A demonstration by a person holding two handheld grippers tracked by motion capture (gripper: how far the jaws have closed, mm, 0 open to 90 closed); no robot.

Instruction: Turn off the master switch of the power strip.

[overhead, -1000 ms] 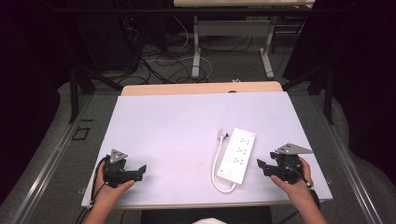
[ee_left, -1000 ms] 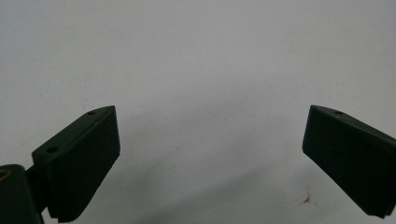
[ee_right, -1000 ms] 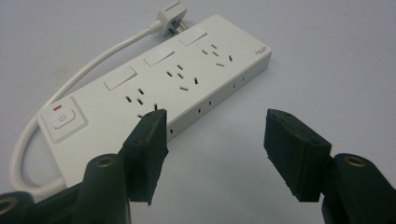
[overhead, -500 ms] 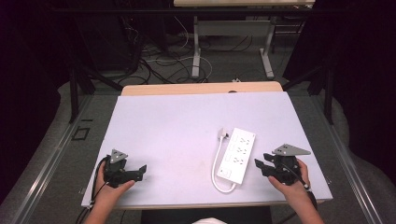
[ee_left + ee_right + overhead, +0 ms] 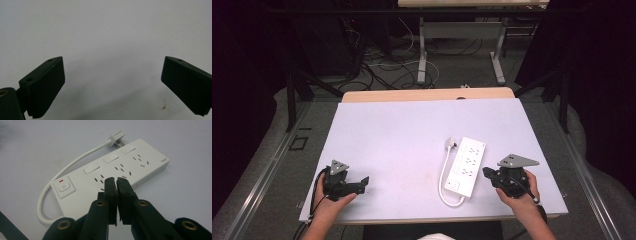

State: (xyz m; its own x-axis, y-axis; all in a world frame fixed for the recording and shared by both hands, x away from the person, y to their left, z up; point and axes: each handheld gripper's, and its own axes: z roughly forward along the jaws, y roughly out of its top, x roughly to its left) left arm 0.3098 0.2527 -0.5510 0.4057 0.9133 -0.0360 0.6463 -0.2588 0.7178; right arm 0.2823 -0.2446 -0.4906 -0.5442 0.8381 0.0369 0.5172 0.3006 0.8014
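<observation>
- The right gripper has drawn its jaws together: a second ago they stood apart, half a second ago they were narrower, and now they have just been closing until the two black tips meet, as the right gripper view shows, with nothing caught between them.
- The closed tips now point at the near right edge of the white power strip, just beside it; in the right gripper view they lie over its long side near the first socket, and whether they touch it cannot be told.
- The right hand has shifted slightly left toward the strip.
</observation>
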